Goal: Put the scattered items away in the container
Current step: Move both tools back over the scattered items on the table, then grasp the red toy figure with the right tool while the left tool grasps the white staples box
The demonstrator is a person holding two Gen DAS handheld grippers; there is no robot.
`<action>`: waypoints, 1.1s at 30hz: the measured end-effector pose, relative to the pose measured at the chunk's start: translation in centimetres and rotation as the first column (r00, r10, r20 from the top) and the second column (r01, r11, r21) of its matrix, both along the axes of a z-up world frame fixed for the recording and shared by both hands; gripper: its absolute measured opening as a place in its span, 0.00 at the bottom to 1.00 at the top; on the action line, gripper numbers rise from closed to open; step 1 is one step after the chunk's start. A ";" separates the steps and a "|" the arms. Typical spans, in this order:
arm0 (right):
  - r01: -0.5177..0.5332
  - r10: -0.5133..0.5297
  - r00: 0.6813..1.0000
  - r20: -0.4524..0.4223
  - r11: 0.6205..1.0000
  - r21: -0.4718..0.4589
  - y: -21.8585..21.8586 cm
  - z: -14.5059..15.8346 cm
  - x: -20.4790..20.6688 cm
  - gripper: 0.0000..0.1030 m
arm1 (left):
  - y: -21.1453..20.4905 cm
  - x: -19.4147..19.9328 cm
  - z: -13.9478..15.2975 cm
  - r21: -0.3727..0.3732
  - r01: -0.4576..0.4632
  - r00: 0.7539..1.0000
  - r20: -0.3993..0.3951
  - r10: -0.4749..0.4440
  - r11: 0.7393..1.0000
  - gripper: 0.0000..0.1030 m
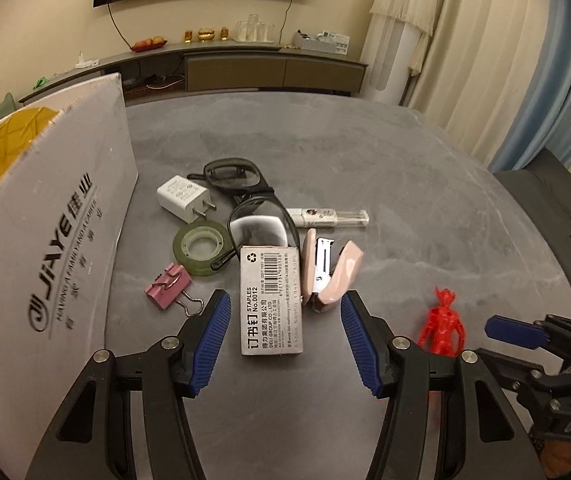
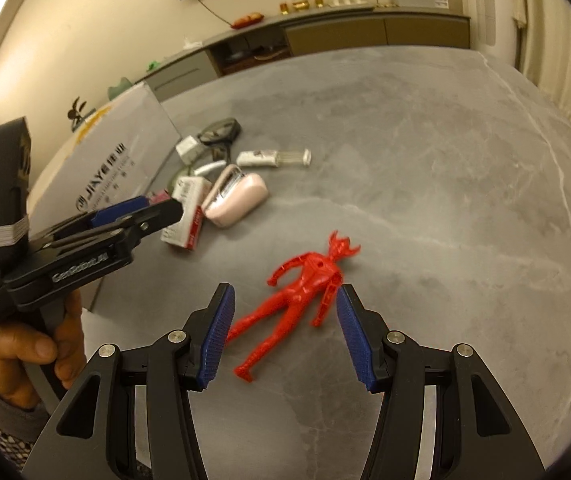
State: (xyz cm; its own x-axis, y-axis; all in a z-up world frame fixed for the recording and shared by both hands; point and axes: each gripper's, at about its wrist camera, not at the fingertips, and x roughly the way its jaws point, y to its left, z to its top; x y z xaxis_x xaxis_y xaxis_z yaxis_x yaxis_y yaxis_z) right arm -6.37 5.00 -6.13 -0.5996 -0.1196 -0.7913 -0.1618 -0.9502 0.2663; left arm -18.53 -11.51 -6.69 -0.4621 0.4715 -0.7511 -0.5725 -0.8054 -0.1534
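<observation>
Both the left gripper (image 1: 285,336) over the staple box (image 1: 271,300) and the right gripper (image 2: 285,332) astride the red figurine (image 2: 301,288) were found with fingers spread wide, nothing held, evidently for pickup.

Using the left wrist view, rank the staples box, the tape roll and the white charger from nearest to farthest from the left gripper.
1. Staples box: between the open jaws of the left gripper.
2. Tape roll: farther out, left of the box's far end.
3. White charger: farthest, beyond the tape, beside the container.
</observation>
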 end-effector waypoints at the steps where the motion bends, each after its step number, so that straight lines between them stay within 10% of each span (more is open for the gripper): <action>1: 0.003 -0.003 1.000 0.009 1.000 0.003 0.0 -0.4 -0.1 0.56 | 0.1 -0.2 -0.4 -0.003 -0.005 1.000 0.004 0.005 1.000 0.57; 8: 0.008 -0.009 0.999 0.036 0.999 0.038 -0.2 -2.4 -1.2 0.56 | 0.5 -1.0 -2.5 -0.010 -0.016 0.999 0.036 0.016 1.000 0.57; 11: 0.010 -0.011 1.000 0.019 0.999 0.038 -0.1 -2.6 -1.4 0.52 | 0.5 -1.0 -2.9 -0.029 -0.020 0.999 0.028 0.021 0.999 0.39; 18: -0.006 0.006 1.000 -0.005 1.000 0.000 -0.2 -1.9 -1.6 0.16 | -0.3 -0.5 -1.7 0.022 -0.004 1.000 0.025 0.003 1.000 0.38; 33: -0.045 0.043 0.997 -0.069 0.998 -0.037 -1.3 0.3 -1.2 0.15 | -2.4 -0.4 1.1 0.113 -0.015 1.000 -0.006 0.016 0.993 0.38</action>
State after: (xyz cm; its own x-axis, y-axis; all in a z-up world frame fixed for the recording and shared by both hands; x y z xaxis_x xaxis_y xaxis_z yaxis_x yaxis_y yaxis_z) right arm -7.57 3.75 -5.83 -0.6457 -0.1767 -0.7429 -0.1002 -0.9448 0.3119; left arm -18.88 -13.95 -5.54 -0.4752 0.5461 -0.6899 -0.5616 -0.7918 -0.2400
